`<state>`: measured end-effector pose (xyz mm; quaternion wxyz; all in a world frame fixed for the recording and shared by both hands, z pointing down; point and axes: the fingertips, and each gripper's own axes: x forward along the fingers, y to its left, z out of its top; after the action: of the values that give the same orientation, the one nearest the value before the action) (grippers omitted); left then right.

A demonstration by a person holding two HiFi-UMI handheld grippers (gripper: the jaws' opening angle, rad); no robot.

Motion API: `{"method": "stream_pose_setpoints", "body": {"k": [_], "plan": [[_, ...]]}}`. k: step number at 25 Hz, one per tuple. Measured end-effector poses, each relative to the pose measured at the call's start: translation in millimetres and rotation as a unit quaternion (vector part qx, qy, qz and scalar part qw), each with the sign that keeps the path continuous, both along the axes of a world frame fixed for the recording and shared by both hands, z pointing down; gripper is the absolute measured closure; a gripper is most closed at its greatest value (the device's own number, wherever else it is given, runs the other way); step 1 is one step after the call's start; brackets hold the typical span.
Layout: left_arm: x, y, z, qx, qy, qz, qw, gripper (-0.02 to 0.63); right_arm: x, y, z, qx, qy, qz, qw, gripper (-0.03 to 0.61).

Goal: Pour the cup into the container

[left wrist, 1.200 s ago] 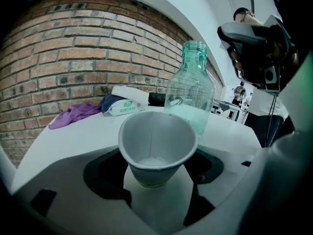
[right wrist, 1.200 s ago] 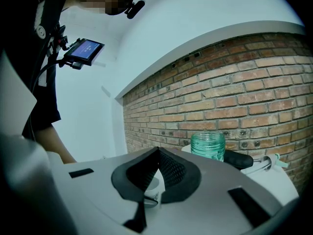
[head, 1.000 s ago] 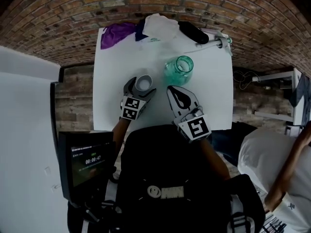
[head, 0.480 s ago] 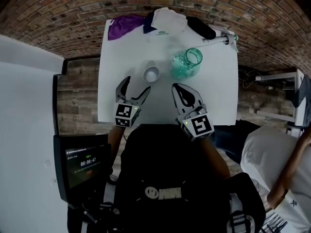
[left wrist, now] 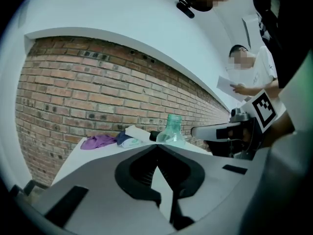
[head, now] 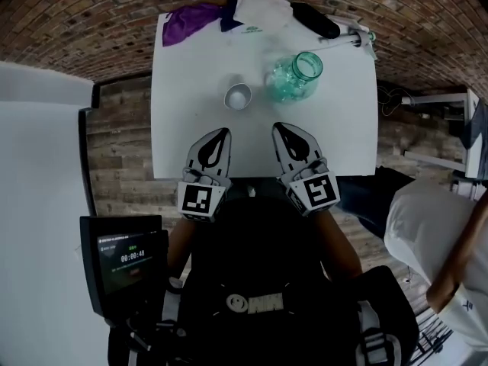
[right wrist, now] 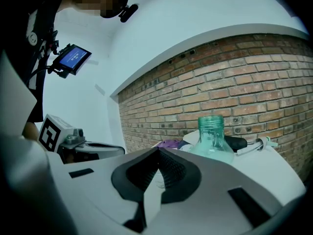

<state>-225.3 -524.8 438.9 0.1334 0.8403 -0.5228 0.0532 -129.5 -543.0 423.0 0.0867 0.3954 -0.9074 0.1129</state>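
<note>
Teal, seemingly glass jar stands near round cup; left gripper just clenched empty, right gripper clenched empty.

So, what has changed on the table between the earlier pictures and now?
The left gripper, whose open jaws stood around the cup, drew back toward the person and has just closed its jaws on nothing. The right gripper drew back slightly too, shut as before. The cup stays upright beside the green glass jar on the white table; neither has shifted.
</note>
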Motion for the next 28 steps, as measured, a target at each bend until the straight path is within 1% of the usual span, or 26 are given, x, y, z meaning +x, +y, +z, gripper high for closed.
{"method": "stream_pose_setpoints", "body": {"k": [3,8,11,14,16,19,21,23,25,28], "plan": [[10.8,12.3,-1.2,0.002,-0.017,0.019,0.9997,0.611,-0.4,10.4,4.0,-0.009,-0.001,0.000,1.000,0.578],[40.6,35.9,-12.3,-0.006,-0.009,0.026,0.9996,0.611,9.1,30.2,-1.3,-0.004,-0.014,-0.008,1.000,0.578],[63.8,51.9,-25.7,0.010,-0.021,0.039,0.9990,0.611,20.5,47.3,-9.2,0.001,-0.019,-0.014,1.000,0.578],[86.6,71.9,-39.9,0.015,-0.013,0.034,0.9992,0.611,34.8,70.0,-16.5,0.016,-0.036,-0.021,0.999,0.578],[100.2,85.2,-44.1,0.017,-0.016,0.028,0.9994,0.611,45.4,86.2,-19.9,0.030,-0.047,-0.027,0.998,0.578],[118.2,105.2,-45.7,0.015,-0.015,0.019,0.9996,0.611,62.3,110.4,-21.5,0.032,-0.058,-0.030,0.997,0.578],[125.4,116.8,-47.0,0.024,-0.025,0.014,0.9993,0.611,70.8,128.1,-21.9,0.026,-0.070,-0.033,0.997,0.578],[133.0,127.6,-52.1,0.027,-0.027,0.008,0.9992,0.611,79.1,143.7,-24.9,0.026,-0.083,-0.038,0.995,0.578],[138.4,137.7,-59.2,0.031,-0.026,0.005,0.9992,0.611,85.0,156.2,-26.4,0.024,-0.081,-0.041,0.996,0.578],[142.2,153.2,-65.9,0.032,-0.027,0.009,0.9991,0.611,86.7,170.5,-37.0,0.034,-0.091,-0.043,0.994,0.578]]}}
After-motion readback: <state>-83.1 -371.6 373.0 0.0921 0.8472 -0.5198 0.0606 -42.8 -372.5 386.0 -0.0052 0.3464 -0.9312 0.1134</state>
